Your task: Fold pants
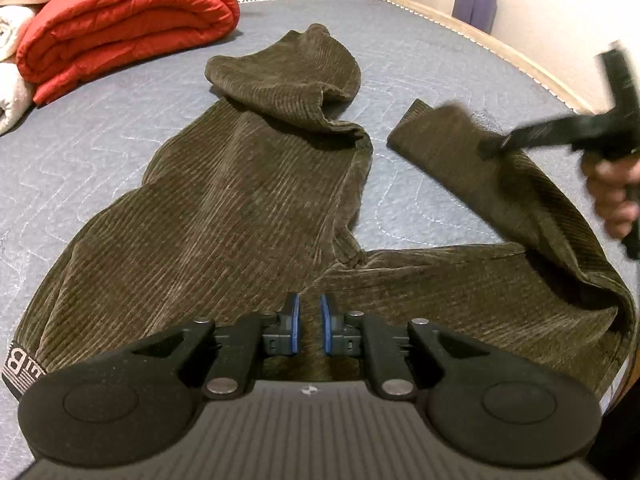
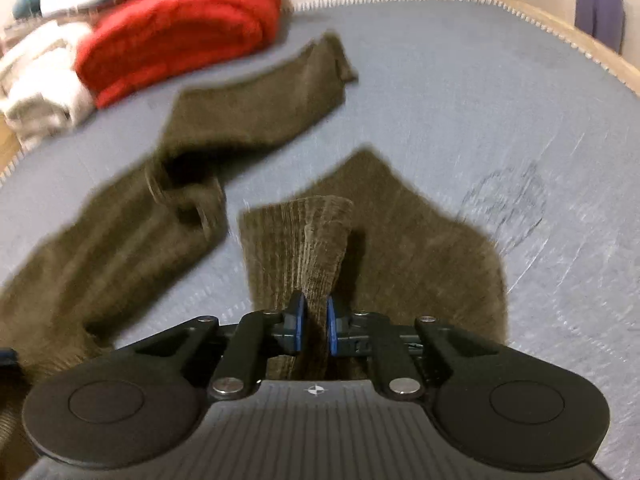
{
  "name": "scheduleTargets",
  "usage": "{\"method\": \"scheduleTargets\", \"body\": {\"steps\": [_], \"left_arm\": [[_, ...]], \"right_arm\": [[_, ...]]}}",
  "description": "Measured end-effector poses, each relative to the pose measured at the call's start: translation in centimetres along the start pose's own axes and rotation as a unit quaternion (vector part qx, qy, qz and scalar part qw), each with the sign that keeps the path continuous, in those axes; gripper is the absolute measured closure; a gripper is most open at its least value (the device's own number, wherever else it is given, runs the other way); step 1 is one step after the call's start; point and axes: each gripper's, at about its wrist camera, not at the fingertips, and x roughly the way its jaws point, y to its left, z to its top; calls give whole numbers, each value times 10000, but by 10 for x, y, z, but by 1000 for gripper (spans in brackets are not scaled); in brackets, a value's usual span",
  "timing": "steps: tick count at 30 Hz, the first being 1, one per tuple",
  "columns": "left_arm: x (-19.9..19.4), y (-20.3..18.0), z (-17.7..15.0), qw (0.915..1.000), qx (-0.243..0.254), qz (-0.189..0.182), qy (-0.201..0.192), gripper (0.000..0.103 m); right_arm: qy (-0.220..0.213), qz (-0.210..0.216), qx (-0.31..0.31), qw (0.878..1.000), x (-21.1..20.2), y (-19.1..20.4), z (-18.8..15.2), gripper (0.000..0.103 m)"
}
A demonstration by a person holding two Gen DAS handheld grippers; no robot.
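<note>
Olive corduroy pants (image 1: 240, 200) lie spread on a grey-blue quilted bed (image 1: 440, 48), waist toward me. The far end of one leg (image 1: 280, 76) is doubled back on itself. My left gripper (image 1: 310, 320) sits low over the waist area. Its blue pads stand close together with a thin ridge of the cloth between them. The other leg (image 1: 460, 148) runs off to the right. There a hand (image 1: 612, 196) holds my right gripper (image 1: 496, 142), which shows blurred. In the right wrist view the right gripper (image 2: 316, 320) is shut on a raised fold of that leg (image 2: 312, 240).
A folded red quilt (image 1: 120, 28) and white blankets (image 1: 12, 92) lie at the far left of the bed. A pale wooden edge (image 1: 520, 60) runs along the right side by the wall. A purple cloth (image 1: 474, 6) hangs on that wall.
</note>
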Motion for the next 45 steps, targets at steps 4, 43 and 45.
{"method": "scheduleTargets", "body": {"steps": [4, 43, 45], "left_arm": [[3, -6, -3, 10000, 19, 2, -3, 87], [19, -24, -9, 9993, 286, -172, 186, 63], [18, -19, -8, 9994, 242, -159, 179, 63]], "right_arm": [[-1025, 15, 276, 9943, -71, -39, 12, 91], [-341, -1378, 2336, 9619, -43, -226, -28, 54], [-17, -1795, 2257, 9575, -24, -224, -25, 54]]}}
